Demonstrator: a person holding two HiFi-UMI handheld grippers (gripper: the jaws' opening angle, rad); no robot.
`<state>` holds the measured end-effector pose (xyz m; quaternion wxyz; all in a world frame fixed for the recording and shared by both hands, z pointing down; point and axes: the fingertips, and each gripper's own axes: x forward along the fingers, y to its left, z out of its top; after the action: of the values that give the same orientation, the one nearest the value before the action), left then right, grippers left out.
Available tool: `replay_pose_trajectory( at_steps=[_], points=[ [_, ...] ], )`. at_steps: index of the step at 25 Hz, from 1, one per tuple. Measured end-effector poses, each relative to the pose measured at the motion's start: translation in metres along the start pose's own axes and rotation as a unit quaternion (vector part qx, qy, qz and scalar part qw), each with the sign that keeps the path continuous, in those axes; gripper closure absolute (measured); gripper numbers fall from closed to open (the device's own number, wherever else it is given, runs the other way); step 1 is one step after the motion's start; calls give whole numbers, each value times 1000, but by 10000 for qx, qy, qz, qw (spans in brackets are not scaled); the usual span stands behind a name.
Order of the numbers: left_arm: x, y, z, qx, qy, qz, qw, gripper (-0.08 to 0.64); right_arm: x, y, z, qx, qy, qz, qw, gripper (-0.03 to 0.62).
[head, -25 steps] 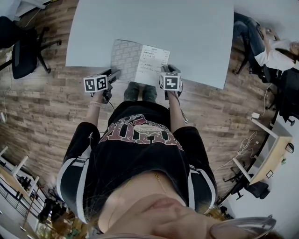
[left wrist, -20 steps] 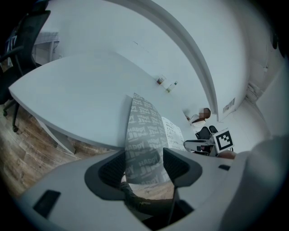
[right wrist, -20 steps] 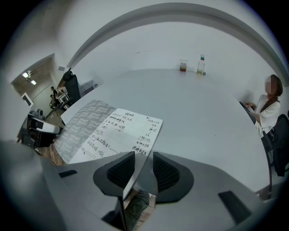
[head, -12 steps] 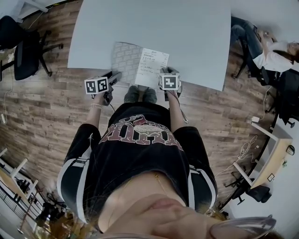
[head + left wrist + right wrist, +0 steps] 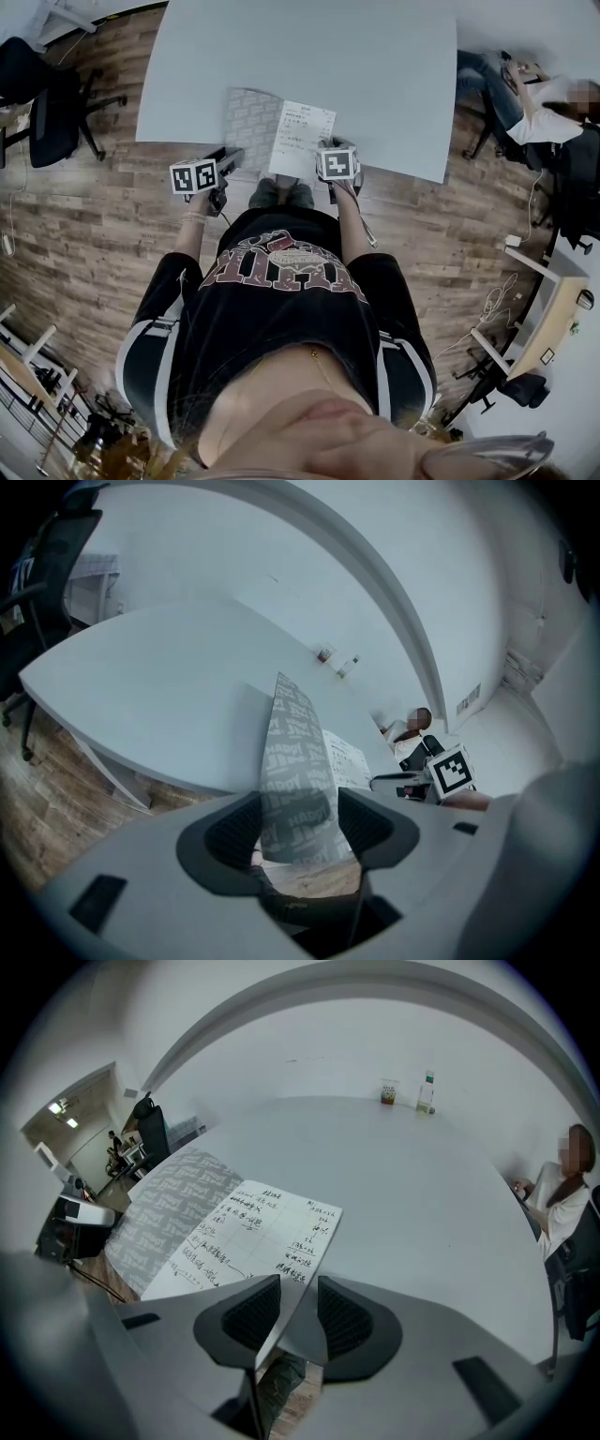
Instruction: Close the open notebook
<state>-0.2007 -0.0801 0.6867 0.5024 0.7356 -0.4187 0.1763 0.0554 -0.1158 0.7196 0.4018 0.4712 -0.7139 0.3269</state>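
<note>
Open paper notebook (image 5: 279,127) on the pale grey bench (image 5: 375,75), just ahead of both tongs: left tongs (image 5: 300,825) pinched on its grey patterned cover (image 5: 289,752), right tongs (image 5: 298,1312) pinched on the near corner of its white handwritten page (image 5: 253,1227). Risk: folding the cover toward the right tongs may crease or tear the pinched page.
</note>
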Motion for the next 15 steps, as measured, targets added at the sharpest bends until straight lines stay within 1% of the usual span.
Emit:
replay_pose_trajectory(
  at_steps=[3, 5, 6, 11, 15],
  points=[
    [-1, -4, 3, 42, -43, 4, 10000, 261, 0, 1, 2, -72, 31, 46, 10000, 476],
    [-2, -6, 6, 49, -103, -23, 9999, 297, 1, 3, 3, -139, 49, 43, 9999, 476],
    [-3, -6, 7, 60, -120, -15, 9999, 303, 1, 4, 3, -188, 53, 19, 9998, 476],
    [-3, -12, 5, 111, -156, -12, 9998, 310, -2, 6, 1, -563, 59, -123, 9983, 488],
    [-8, -19, 5, 126, -231, -35, 9996, 314, -4, 8, 0, -593, 87, -93, 9982, 489]
  ],
)
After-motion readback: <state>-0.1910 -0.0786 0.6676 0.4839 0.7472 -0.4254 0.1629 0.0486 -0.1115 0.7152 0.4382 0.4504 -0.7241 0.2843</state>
